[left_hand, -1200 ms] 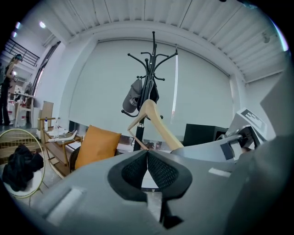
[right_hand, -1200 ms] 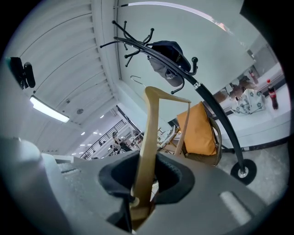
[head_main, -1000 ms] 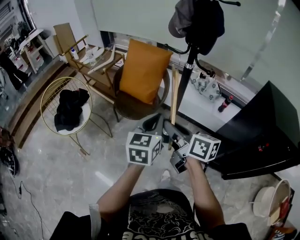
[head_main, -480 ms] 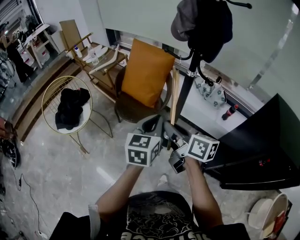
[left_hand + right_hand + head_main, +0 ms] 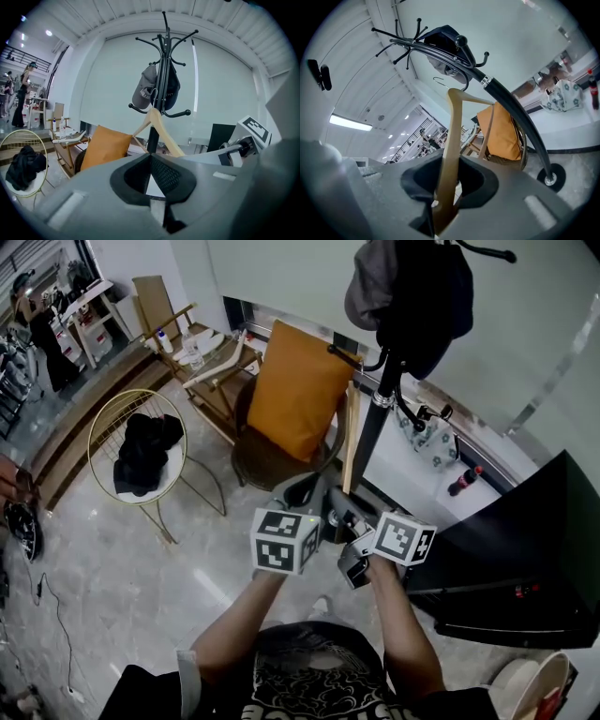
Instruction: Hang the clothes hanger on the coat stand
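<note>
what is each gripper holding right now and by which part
Right gripper clamps the wooden hanger near the end of one arm; left gripper is shut on nothing.

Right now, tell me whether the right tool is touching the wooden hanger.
Touching. The right gripper view shows one arm of the wooden hanger running down between the jaws of the right tool, with the pads closed against it on both sides.

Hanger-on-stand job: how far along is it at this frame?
Done: the light wooden clothes hanger is picked up, clamped between the fingers of the right gripper. In hand: it is held up near the black metal coat stand. Left: its wire hook sits on no peg yet; it must go over one, then be released.
</note>
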`<action>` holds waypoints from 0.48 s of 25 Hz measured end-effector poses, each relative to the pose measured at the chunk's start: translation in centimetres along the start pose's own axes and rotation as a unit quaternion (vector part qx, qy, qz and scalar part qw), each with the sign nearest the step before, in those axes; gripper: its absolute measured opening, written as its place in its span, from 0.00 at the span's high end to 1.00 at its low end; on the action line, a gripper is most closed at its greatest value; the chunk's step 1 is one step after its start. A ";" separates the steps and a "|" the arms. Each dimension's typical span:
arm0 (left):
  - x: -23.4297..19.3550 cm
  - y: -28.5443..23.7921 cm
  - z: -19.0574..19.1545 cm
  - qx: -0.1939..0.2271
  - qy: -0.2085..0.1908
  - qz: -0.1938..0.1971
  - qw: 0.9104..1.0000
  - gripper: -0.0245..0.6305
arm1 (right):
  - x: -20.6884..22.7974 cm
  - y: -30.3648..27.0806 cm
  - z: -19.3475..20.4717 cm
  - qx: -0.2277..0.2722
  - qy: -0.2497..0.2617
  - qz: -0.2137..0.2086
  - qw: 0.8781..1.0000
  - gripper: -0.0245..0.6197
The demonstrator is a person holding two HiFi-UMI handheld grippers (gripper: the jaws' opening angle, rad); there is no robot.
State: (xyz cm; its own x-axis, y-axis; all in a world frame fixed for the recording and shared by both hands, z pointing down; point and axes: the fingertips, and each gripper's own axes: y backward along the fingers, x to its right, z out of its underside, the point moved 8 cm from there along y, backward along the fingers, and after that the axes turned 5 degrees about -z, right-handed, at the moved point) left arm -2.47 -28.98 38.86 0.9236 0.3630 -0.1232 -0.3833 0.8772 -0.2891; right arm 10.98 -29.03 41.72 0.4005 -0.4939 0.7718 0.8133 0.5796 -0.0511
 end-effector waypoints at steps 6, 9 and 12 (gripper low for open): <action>0.6 -1.2 0.4 -0.007 0.001 -0.015 1.000 0.95 | 1.7 -0.2 -0.7 -0.009 -0.007 -0.008 1.000 0.81; 0.8 -1.9 0.4 -0.009 -0.001 -0.018 1.000 0.95 | 2.6 -0.4 -1.1 -0.011 -0.009 -0.008 1.000 0.81; 0.7 -2.8 0.4 -0.008 -0.001 -0.019 1.000 0.95 | 3.5 -0.7 -1.5 -0.011 -0.010 -0.005 1.000 0.81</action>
State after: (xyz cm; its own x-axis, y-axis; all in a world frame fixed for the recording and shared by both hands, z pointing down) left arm -0.72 -31.00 39.96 0.9372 0.3307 -0.1105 -0.3486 0.8849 -0.3089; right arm 12.43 -32.19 43.48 0.3832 -0.4862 0.7854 0.8267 0.5598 -0.0568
